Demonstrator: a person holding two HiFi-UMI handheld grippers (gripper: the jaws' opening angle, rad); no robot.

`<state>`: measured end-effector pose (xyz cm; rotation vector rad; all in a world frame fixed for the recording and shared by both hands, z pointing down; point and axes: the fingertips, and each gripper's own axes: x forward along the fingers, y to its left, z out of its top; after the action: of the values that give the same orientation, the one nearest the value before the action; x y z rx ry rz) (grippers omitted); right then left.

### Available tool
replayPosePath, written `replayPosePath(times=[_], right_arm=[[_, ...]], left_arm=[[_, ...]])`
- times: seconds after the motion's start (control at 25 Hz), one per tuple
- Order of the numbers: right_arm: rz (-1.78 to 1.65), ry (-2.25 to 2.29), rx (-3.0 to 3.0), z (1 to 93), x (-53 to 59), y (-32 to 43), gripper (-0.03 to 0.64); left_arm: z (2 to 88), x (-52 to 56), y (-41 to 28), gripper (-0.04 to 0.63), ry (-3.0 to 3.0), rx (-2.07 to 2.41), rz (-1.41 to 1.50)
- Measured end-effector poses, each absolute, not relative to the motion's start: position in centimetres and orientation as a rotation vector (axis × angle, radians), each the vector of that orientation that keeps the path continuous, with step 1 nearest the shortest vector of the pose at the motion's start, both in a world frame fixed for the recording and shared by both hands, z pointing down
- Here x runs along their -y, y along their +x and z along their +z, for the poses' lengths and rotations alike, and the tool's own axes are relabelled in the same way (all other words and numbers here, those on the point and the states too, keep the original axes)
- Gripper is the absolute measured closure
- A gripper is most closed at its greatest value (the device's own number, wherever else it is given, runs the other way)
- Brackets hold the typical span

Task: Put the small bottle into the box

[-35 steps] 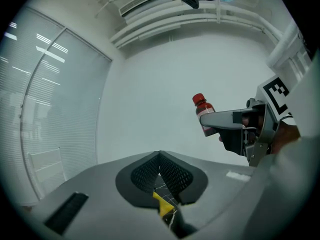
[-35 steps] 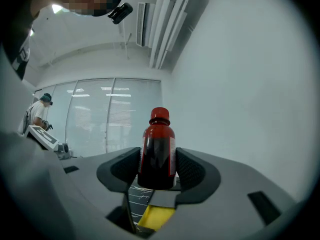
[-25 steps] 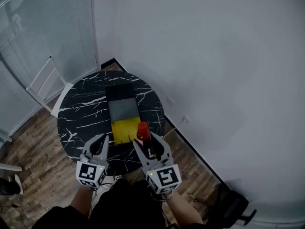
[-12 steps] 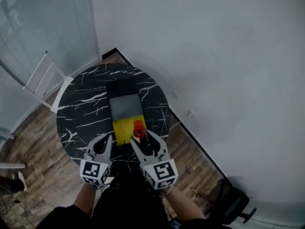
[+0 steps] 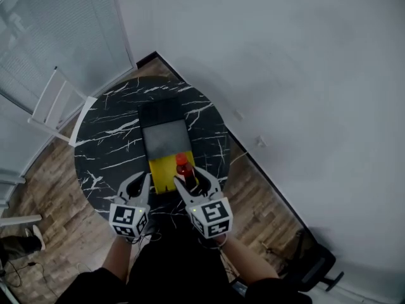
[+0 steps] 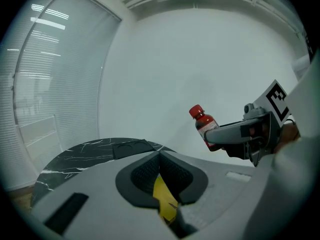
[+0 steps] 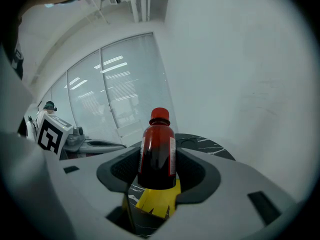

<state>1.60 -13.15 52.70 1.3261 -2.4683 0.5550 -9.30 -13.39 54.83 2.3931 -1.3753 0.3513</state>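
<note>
A small dark-red plastic bottle with a red screw cap (image 7: 157, 151) is clamped by its body between the pads of the right gripper (image 5: 190, 180); it is carried close to upright, cap uppermost, its long axis running nearly vertical; in the left gripper view it is seen clear above the round black marble-patterned table (image 5: 107, 138), so it is judged not yet to be set down. The long rectangular open box with black, grey and yellow sections (image 5: 163, 139) is laid lengthwise away from the person; its yellow near end is seen directly beneath the bottle's base, between the right jaws. The coming move is therefore judged to be a straight lowering, with little travel sideways; the right hand is the nearer one. The left gripper (image 6: 159, 155) is held just beside, jaws closed with nothing between them.
</note>
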Motion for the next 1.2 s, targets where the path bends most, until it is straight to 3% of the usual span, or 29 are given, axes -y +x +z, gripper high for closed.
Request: replayPosePath(times=[1.2], right_arm=[[1.014,1.165,2.168,70.2,16.1,3.0,0.405]], left_arm=[[68.5,16.7,-5.1,0.597,2.142,1.179,0.633]])
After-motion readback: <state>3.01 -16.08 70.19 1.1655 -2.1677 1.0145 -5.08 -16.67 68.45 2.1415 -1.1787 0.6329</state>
